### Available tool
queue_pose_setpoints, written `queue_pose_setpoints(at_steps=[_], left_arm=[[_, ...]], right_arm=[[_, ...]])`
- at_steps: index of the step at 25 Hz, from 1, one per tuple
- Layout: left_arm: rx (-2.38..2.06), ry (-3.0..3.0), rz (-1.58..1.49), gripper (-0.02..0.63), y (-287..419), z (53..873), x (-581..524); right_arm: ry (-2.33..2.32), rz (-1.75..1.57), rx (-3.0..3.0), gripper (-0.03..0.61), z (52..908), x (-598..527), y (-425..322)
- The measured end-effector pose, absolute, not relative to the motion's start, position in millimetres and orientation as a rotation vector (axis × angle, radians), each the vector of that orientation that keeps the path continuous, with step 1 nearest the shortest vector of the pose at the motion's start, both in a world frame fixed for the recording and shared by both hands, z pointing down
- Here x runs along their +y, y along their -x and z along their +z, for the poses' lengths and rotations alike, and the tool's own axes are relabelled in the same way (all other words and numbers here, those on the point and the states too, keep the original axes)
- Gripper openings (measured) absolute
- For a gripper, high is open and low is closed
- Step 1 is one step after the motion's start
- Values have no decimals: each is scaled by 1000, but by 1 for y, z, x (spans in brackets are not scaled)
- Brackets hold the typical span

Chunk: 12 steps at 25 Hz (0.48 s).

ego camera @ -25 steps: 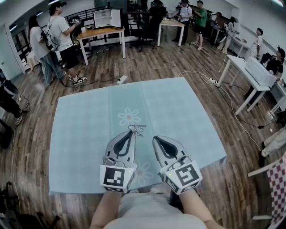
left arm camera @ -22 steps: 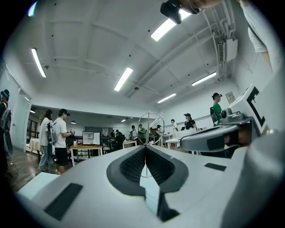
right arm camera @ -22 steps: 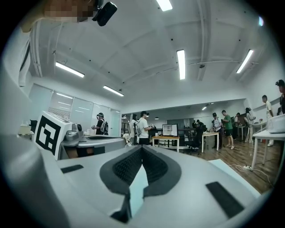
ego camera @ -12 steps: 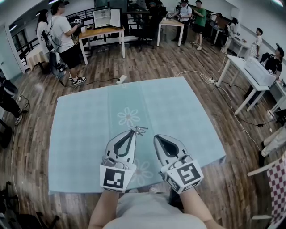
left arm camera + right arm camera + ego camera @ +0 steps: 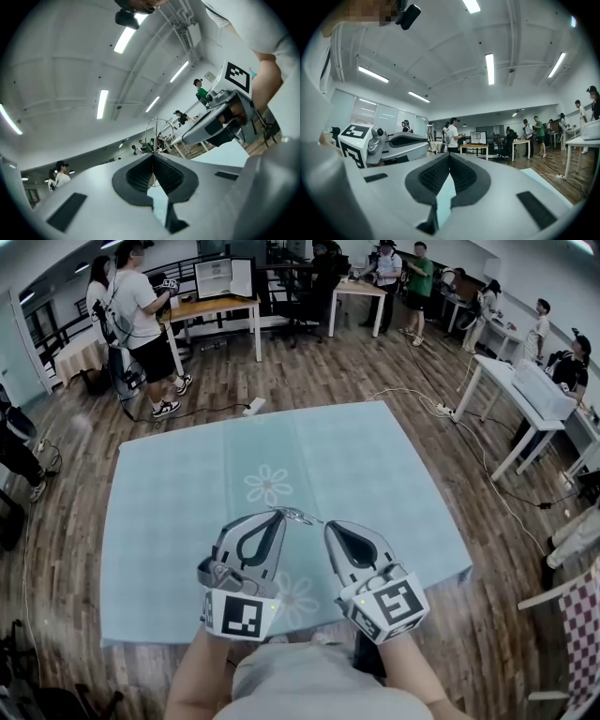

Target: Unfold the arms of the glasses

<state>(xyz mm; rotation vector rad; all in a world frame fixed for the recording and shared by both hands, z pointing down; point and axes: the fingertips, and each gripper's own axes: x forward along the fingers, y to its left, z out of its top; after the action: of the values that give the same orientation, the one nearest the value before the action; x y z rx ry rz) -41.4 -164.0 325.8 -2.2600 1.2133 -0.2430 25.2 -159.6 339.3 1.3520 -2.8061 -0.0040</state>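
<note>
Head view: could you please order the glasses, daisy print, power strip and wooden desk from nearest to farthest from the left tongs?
1. glasses, held in the left tongs
2. daisy print, just beyond
3. power strip, on the floor
4. wooden desk, far back

Head view: from above, steeply down on counter (image 5: 169, 521); left gripper (image 5: 278, 513), right gripper (image 5: 328, 525) near 6 o'clock. Gripper views: close behind own fingers (image 5: 433, 176), facing room; each catches other gripper.
</note>
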Motion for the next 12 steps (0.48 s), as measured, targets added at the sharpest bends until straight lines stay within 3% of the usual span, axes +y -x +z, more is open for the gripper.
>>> queue_pose_setpoints(at_steps=[12], left_arm=[[956,2070,-341,11,39,321,-153]], right_arm=[[-1291,-1,-2832,8,335,-158,-35]])
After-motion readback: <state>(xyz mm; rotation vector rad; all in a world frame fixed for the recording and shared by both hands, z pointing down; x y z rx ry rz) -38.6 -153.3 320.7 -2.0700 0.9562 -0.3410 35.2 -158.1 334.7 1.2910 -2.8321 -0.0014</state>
